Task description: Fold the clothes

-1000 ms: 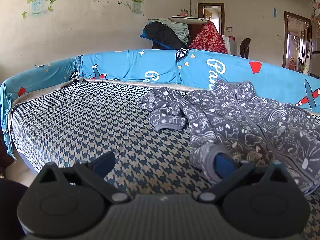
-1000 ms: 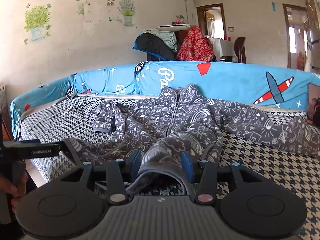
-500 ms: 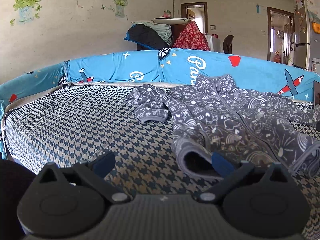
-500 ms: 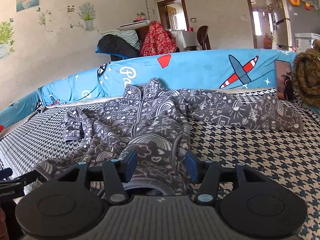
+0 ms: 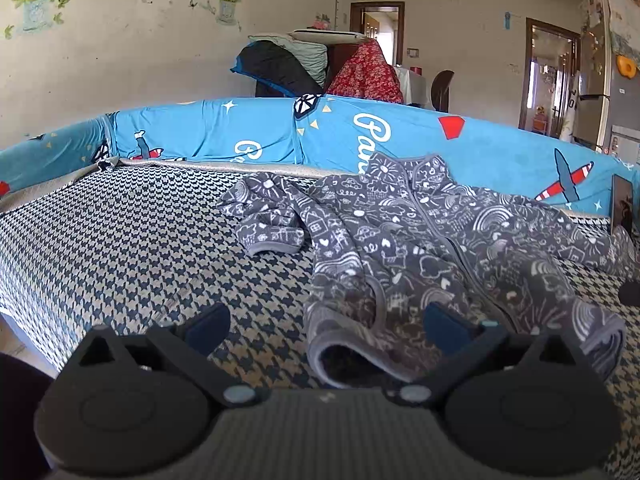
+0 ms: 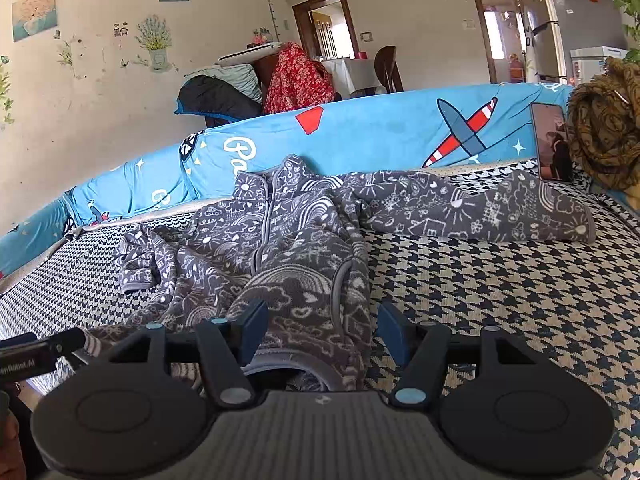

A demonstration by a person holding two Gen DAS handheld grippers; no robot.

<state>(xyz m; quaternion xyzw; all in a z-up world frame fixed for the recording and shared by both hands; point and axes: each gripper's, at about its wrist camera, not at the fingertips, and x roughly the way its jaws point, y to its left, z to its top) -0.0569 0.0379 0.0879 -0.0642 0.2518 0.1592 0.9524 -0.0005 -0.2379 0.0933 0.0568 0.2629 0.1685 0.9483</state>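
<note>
Garment: grey zip-up fleece jacket (image 6: pixel 288 240) with white doodle print, spread front-up on the bed (image 6: pixel 500 292), collar toward the blue cartoon-print bolster (image 6: pixel 380 132).
Bed cover: houndstooth, dark and cream.
Right sleeve side of jacket: stretched flat across the bed toward the phone (image 6: pixel 551 142) propped against the bolster, cuff near it.
Other sleeve: bunched just beside the jacket body (image 5: pixel 272 224), on the side away from the phone.
Jacket hem: rumpled at the near bed edge, furthest from the bolster, one corner curled up showing the lining (image 5: pixel 352 356).
Left hand-held gripper (image 5: pixel 326 324): jaws spread wide, nothing clamped; one blue pad over bare bed cover, the other over the jacket hem, curled corner between them.
Right hand-held gripper (image 6: pixel 322 326): jaws opening, about halfway apart, pads clear of the cloth; jacket hem lying between them, not gripped.
Beside the phone: brown patterned fabric heap (image 6: pixel 604 132), touching the bolster end.
Beyond the bolster: piled dark and red textiles (image 5: pixel 320 68) against the wall.
</note>
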